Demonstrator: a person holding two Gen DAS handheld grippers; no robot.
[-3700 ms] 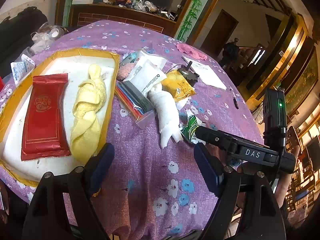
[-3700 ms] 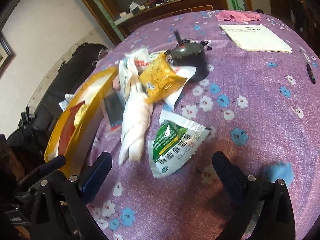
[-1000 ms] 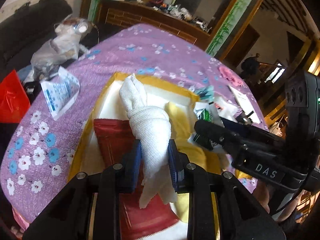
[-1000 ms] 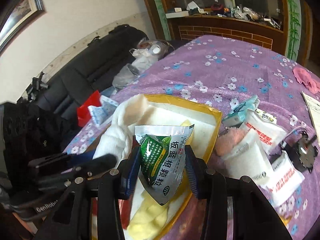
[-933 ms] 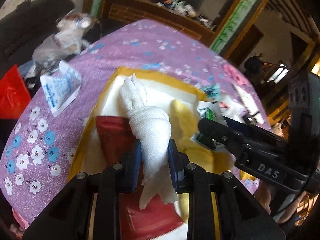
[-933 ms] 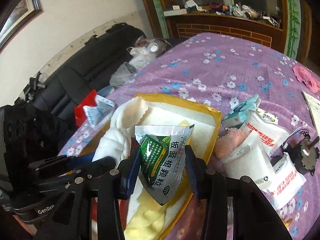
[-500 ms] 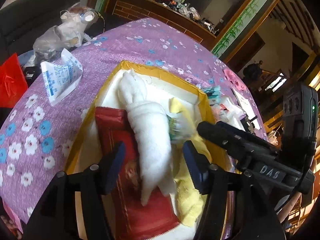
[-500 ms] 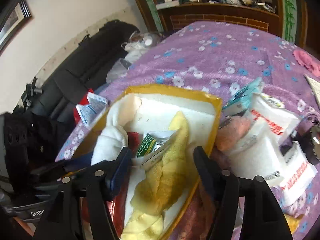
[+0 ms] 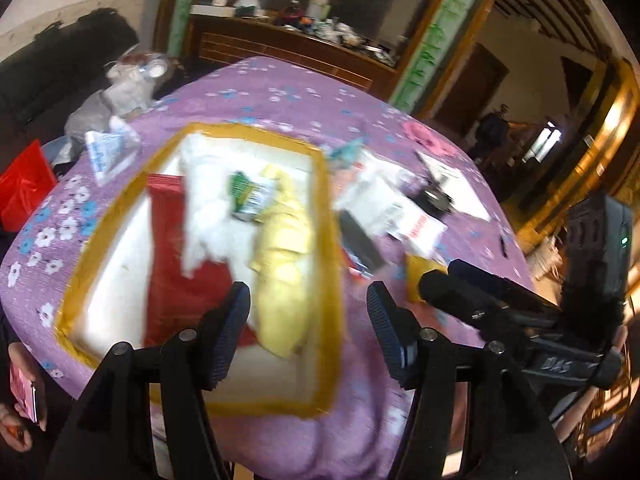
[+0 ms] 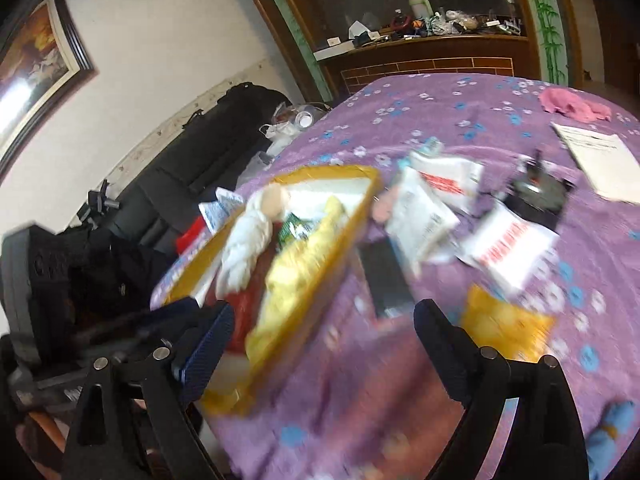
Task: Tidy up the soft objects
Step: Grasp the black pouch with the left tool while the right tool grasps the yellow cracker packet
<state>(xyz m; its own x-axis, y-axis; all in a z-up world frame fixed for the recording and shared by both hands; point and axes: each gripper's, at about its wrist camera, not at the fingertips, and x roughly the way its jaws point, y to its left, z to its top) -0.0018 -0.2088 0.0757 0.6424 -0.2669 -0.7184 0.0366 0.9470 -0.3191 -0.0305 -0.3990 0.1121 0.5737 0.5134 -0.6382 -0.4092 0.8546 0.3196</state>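
A yellow-rimmed tray [image 9: 328, 216] lies on the purple flowered cloth. In it are a red packet [image 9: 172, 276], a knotted white towel [image 9: 204, 208], a green-and-white pouch [image 9: 250, 196] and a knotted yellow towel [image 9: 284, 248]. My left gripper [image 9: 308, 320] is open and empty above the tray's near end. My right gripper [image 10: 320, 344] is open and empty, to the right of the tray [image 10: 344, 232]. The white towel [image 10: 248, 240] and yellow towel [image 10: 296, 276] also show there, blurred.
White packets [image 9: 384, 208], a dark flat pack [image 9: 360, 244], a yellow packet [image 10: 504, 328] and a black device [image 10: 536, 188] lie right of the tray. A pink cloth [image 10: 572, 106] and papers [image 10: 600, 160] are further back. A blue-white sachet [image 9: 108, 152] lies left of the tray.
Both grippers have opened, leaving the white towel and the green pouch in the tray. Both have since pulled back and to the right, away from the tray.
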